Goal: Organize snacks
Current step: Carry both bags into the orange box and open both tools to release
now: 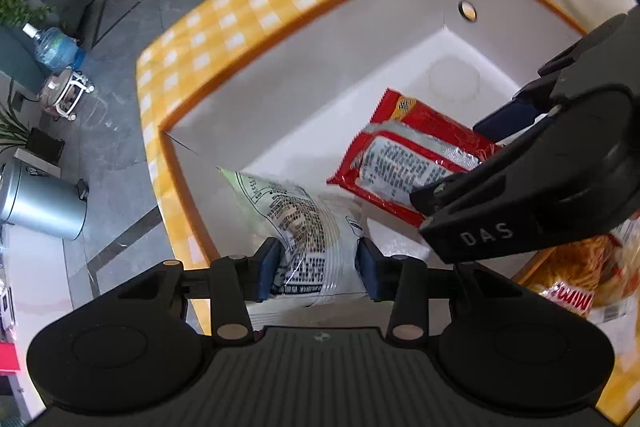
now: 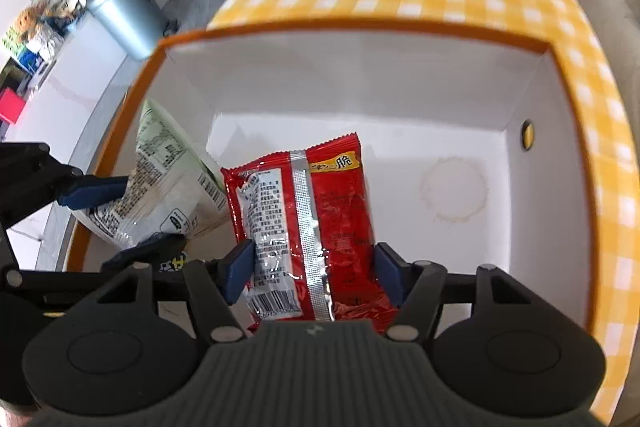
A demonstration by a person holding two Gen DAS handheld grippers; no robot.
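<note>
A white box with an orange rim [image 1: 304,23] stands on a yellow checked tablecloth [image 1: 256,7]. My left gripper [image 1: 318,273] is shut on a pale green and white snack bag [image 1: 296,223], held over the box's near left corner. My right gripper [image 2: 316,275] is shut on a red snack bag [image 2: 320,203], held inside the box, its far end down toward the box floor. In the left wrist view the red bag [image 1: 404,163] and the right gripper [image 1: 520,163] show at right. In the right wrist view the green bag [image 2: 168,179] and the left gripper [image 2: 132,215] show at left.
The box [image 2: 360,31] has a round hole in its right wall [image 2: 528,135] and a ring stain on its floor [image 2: 454,189]. An orange snack bag [image 1: 580,275] lies on the cloth outside the box. A metal bin [image 1: 40,203] and a water jug [image 1: 52,47] stand on the floor.
</note>
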